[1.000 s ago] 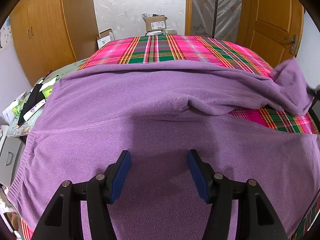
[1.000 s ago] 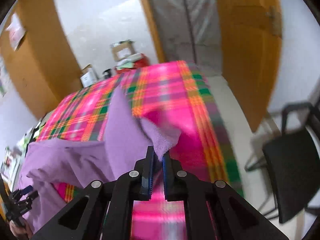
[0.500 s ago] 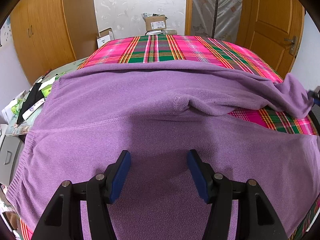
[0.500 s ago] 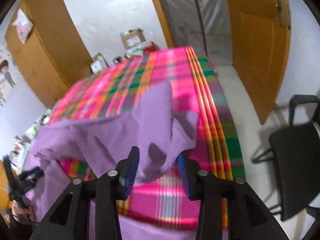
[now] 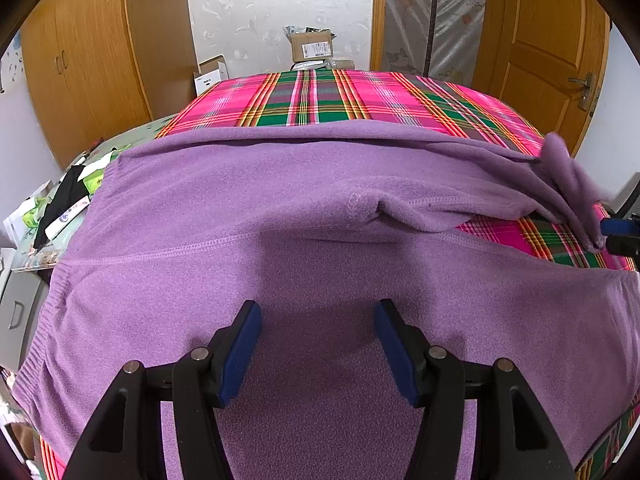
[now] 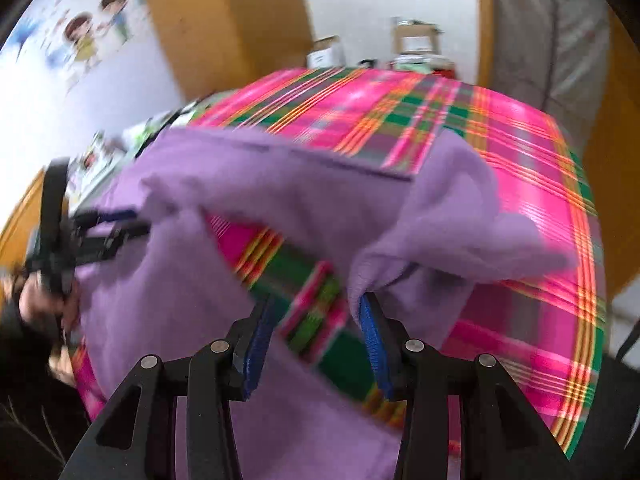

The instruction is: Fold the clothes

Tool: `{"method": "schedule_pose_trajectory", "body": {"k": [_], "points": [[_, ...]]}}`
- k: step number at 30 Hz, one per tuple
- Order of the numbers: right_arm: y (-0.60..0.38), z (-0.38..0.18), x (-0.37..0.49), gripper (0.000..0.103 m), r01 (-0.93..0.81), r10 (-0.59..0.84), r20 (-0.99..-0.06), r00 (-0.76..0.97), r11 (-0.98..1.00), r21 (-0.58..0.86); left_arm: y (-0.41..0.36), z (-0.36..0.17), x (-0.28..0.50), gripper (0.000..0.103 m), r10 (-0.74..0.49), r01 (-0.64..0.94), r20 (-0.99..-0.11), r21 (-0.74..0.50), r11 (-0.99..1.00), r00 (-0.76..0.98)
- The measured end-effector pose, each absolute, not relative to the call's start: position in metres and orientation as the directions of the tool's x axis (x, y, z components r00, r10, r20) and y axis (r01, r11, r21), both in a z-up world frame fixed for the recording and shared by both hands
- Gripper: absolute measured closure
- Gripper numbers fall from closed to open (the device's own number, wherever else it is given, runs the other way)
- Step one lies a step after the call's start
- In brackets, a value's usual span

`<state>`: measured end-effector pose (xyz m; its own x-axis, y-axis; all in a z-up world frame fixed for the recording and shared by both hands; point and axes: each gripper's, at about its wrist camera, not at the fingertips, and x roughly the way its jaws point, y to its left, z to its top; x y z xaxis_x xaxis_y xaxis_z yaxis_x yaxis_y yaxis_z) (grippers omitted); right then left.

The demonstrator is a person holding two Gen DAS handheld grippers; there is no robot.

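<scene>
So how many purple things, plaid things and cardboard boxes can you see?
Purple: 1, the purple fleece garment
Pink-and-green plaid: 1, the plaid bed cover
Cardboard boxes: 2, the brown box and the white box
Total: 4

Even indoor light; left view sharp with fisheye-bent edges, right view heavily motion-blurred.

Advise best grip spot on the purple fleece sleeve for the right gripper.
Take the purple fleece sleeve at its bunched free end, coming in from the bed's right edge with the right gripper. That end stands raised off the plaid bedcover, so a finger can slip beneath it.
</scene>
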<state>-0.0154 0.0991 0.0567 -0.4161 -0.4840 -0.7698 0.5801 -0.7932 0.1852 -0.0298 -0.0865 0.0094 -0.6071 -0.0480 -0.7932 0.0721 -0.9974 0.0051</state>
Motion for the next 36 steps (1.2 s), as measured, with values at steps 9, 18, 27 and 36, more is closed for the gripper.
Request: {"method": "schedule_pose_trajectory", "body": {"k": [9,18,27,36], "points": [[0.175,0.046,-0.042,0.057,0.157,-0.549,-0.659,-0.514,-0.815,0.557,-0.087,0.010,-0.030,0.042,-0.046,0.071,-0.793,0.003,-0.997,-0.607],[0.184,0.022,-0.054,0.056,-0.007,-0.646,-0.558,-0.522,-0.651,0.759,-0.087,0.010,-0.030,0.042,-0.045,0.071,-0.793,0.002,-0.997,-0.607],[0.178,0.013,-0.076,0.059,-0.059,-0.633,-0.534,-0.561,-0.613,0.788,-0.087,0.010,-0.030,0.042,-0.044,0.071,-0.794,0.001,-0.997,-0.607],[0.210,0.055,-0.067,0.093,-0.047,-0.464,-0.575,-0.674,-0.750,0.660,-0.087,0.010,-0.029,0.042,-0.044,0.071,-0.793,0.001,-0.997,-0.607]]}}
